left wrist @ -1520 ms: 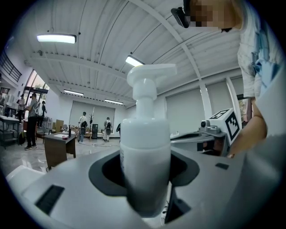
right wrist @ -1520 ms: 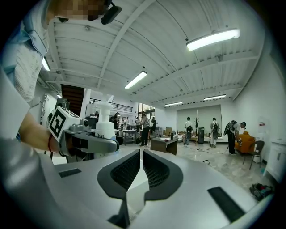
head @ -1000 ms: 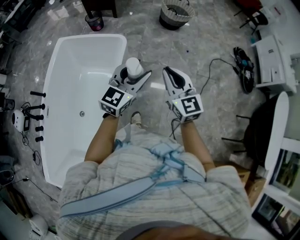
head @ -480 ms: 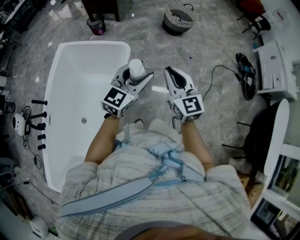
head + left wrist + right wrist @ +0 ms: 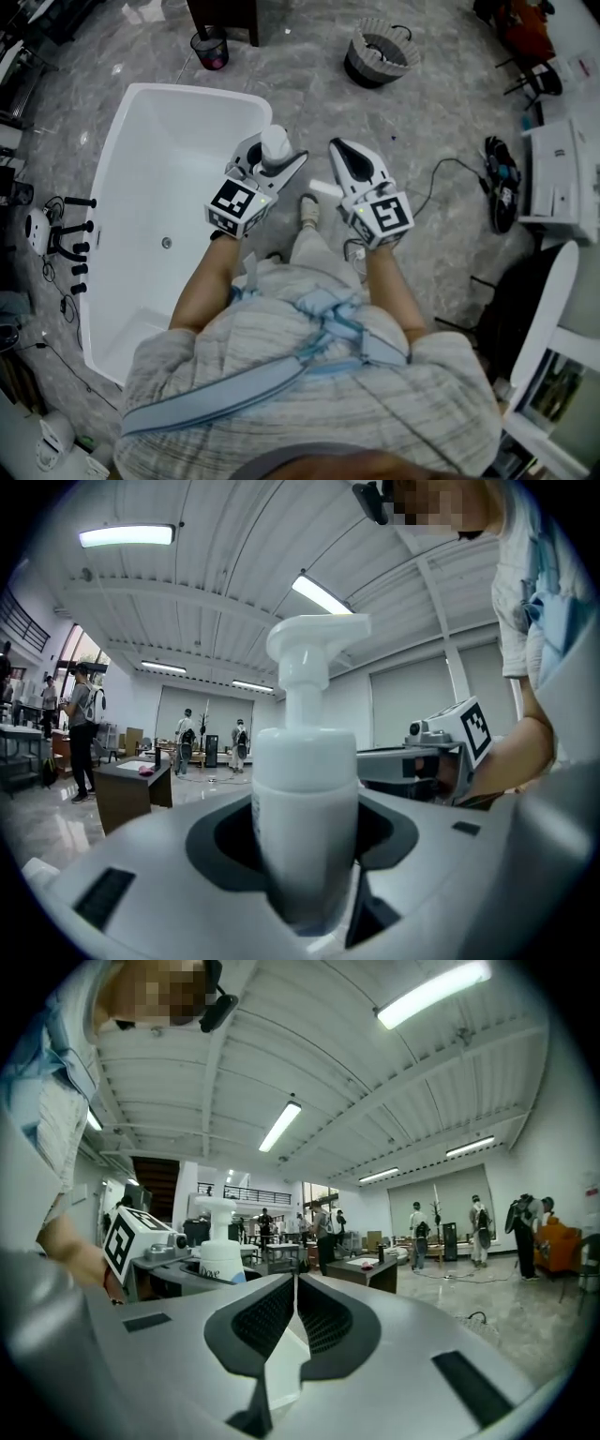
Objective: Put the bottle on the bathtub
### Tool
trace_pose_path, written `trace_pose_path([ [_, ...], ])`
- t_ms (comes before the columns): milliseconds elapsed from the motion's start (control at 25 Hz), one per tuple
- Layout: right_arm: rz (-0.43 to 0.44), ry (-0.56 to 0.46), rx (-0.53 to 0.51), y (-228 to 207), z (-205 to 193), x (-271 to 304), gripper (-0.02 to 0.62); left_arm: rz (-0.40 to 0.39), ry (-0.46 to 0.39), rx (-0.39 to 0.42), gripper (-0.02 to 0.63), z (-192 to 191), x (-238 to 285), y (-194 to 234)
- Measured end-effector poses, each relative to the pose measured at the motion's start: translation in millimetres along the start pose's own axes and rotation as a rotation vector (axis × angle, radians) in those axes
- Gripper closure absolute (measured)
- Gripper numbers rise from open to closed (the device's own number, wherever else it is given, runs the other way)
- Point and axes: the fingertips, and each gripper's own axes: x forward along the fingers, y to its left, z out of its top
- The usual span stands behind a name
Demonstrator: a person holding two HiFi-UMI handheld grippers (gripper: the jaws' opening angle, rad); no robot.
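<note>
A white pump bottle point(image 5: 305, 789) stands upright between the jaws of my left gripper point(image 5: 272, 161), which is shut on it. From the head view the bottle point(image 5: 275, 143) hangs over the floor just right of the white bathtub point(image 5: 150, 122), close to its right rim. The right gripper view shows the same bottle point(image 5: 221, 1251) off to its left. My right gripper point(image 5: 345, 159) is held beside the left one at the same height, its jaws shut with nothing between them. Both grippers point away from my body.
A woven basket point(image 5: 380, 52) and a small dark bin point(image 5: 214, 47) stand on the marble floor beyond the tub. Black tap fittings point(image 5: 73, 246) sit left of the tub. Cables and shoes point(image 5: 499, 183) lie right. My foot point(image 5: 308, 208) shows between the grippers. Several people stand far off.
I have stepped forward: the tub and floor slid down and right in the head view, and a foot now shows. Both grippers keep their pose, the bottle still held.
</note>
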Motion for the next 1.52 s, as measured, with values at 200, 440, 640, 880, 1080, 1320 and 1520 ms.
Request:
trace_pose_path([
  [200,0.173,-0.076,0.031,-31.1,17.1,53.5,0.589,0.05,0.025,-0.02,0.374,-5.1,44.4,50.8],
  [440,0.347,-0.082,0.056,-65.4,16.9,110.8,0.586,0.118,0.06,-0.022,0.374,-15.5,95.1,105.5],
  [640,0.409,-0.081,0.049,-100.9,17.0,147.0,0.584,0.165,0.072,-0.041,0.374,-18.2,132.5,138.9],
  [880,0.476,-0.08,0.043,-121.7,15.2,177.6,0.584,0.231,0.105,-0.064,0.374,-31.4,153.8,168.3],
  [1080,0.524,-0.058,0.047,-124.1,11.4,196.2,0.584,0.249,0.108,-0.099,0.374,-39.8,159.8,183.3],
  [1320,0.548,-0.053,0.072,-113.6,19.5,212.1,0.541,0.27,0.107,-0.117,0.374,-51.0,153.9,196.3],
  [1520,0.645,-0.023,0.073,-77.9,18.4,228.1,0.467,0.288,0.109,-0.126,0.374,-60.3,142.7,215.6],
])
